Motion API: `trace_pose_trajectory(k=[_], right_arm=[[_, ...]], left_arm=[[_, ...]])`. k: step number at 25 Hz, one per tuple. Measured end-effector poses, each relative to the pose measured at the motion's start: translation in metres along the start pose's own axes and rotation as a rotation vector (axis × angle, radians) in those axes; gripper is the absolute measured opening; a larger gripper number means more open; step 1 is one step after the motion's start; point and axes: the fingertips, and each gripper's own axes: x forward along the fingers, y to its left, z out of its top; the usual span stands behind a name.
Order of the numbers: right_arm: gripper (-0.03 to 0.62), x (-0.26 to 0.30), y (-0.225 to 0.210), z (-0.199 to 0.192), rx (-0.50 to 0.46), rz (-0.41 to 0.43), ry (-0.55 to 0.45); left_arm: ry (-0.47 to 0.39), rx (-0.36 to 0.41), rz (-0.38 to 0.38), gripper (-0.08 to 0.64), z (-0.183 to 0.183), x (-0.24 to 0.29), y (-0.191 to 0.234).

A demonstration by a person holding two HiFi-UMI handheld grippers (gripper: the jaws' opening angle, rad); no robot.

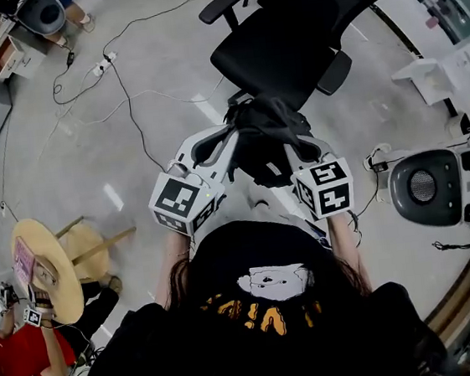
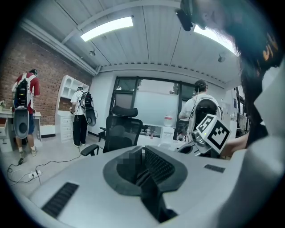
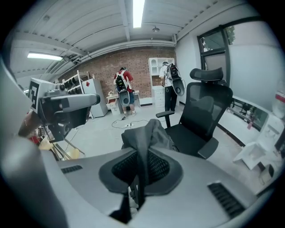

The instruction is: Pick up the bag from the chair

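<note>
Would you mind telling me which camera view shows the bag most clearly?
The right gripper view: the bag bunches up just beyond the jaws, its strap pinched between them. The head view shows a dark bundle in front of the chair. The left gripper view shows only a dark strip between its jaws.
</note>
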Motion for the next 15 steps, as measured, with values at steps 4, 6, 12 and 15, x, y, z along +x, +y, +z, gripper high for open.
trace_pose_trajectory(k=[4,6,12,15], right_arm=[[0.018,-0.023,0.001,-0.022,0.019,-0.011,-0.024],[0.017,-0.032,0.001,-0.030,0.027,-0.015,-0.039],[0.017,-0.059,-0.002,-0.037,0.036,-0.033,-0.093],[0.018,-0.069,0.000,-0.034,0.037,-0.043,-0.122]], left_arm=[[0.018,0.008,-0.011,0.025,-0.011,-0.008,-0.034],[0.033,0.019,-0.020,0.025,-0.018,-0.012,-0.047],[0.080,0.066,-0.097,0.025,-0.035,-0.017,-0.085],[0.093,0.096,-0.106,0.025,-0.035,-0.022,-0.092]])
